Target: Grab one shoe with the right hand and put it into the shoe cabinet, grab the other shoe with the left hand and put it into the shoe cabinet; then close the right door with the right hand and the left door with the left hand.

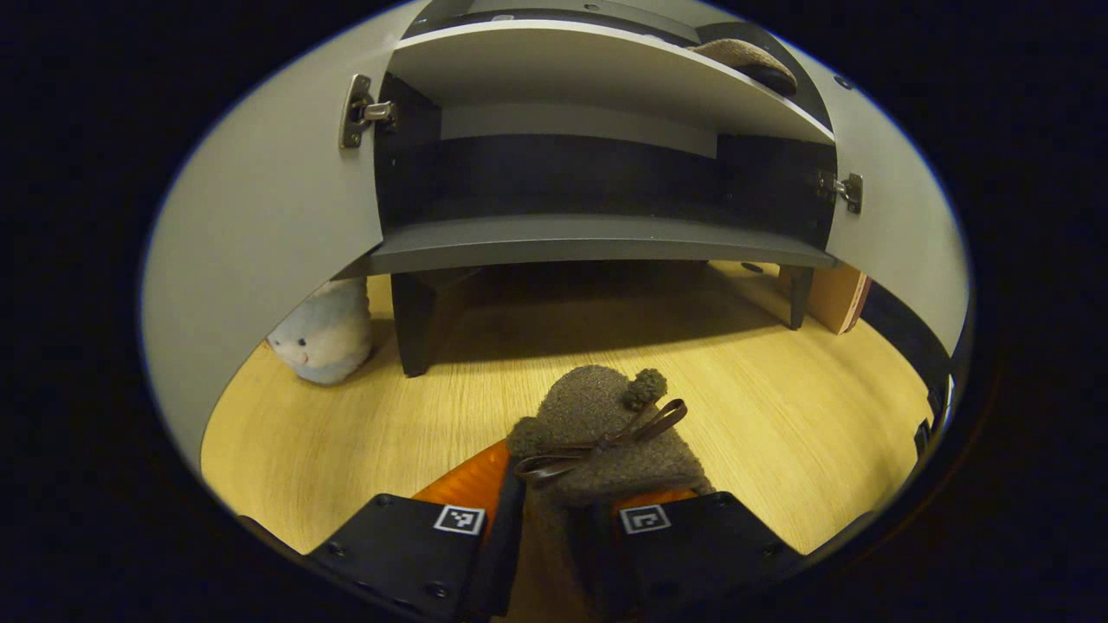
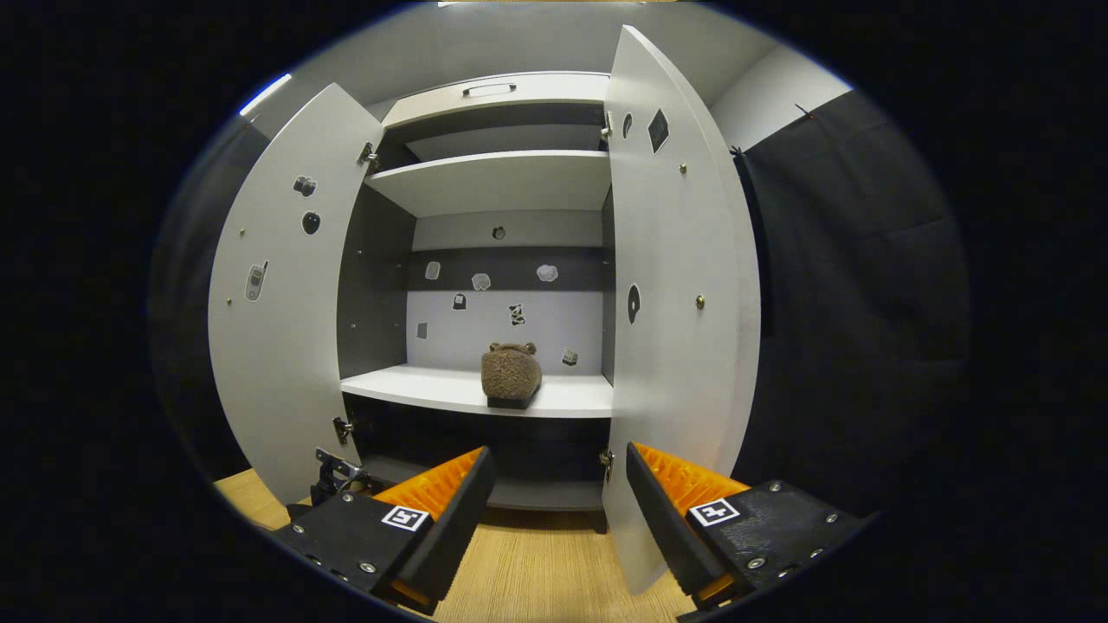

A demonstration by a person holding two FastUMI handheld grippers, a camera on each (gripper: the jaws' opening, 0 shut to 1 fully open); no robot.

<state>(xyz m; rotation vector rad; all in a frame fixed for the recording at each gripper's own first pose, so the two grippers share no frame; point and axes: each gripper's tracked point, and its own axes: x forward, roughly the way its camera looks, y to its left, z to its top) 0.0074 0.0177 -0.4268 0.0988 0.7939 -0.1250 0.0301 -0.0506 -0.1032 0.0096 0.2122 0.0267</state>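
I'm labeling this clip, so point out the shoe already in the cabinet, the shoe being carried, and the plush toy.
shelved shoe (image 2: 511, 372): right gripper view, fuzzy upper.
carried shoe (image 1: 597, 415): left gripper view, toe.
plush toy (image 1: 325, 333): left gripper view, body.

A light wood-grain floor (image 1: 433, 407) fills the lower half of the left gripper view, lit warm and yellowish. At its left edge a pale plush toy (image 1: 325, 333) sits on the boards. At the right edge a tan board (image 1: 838, 296) leans. In the right gripper view, black cloth (image 2: 857, 285) hangs down the right side, a pale wall (image 2: 770, 91) shows above it, and a bright light strip (image 2: 266, 93) glows at upper left.
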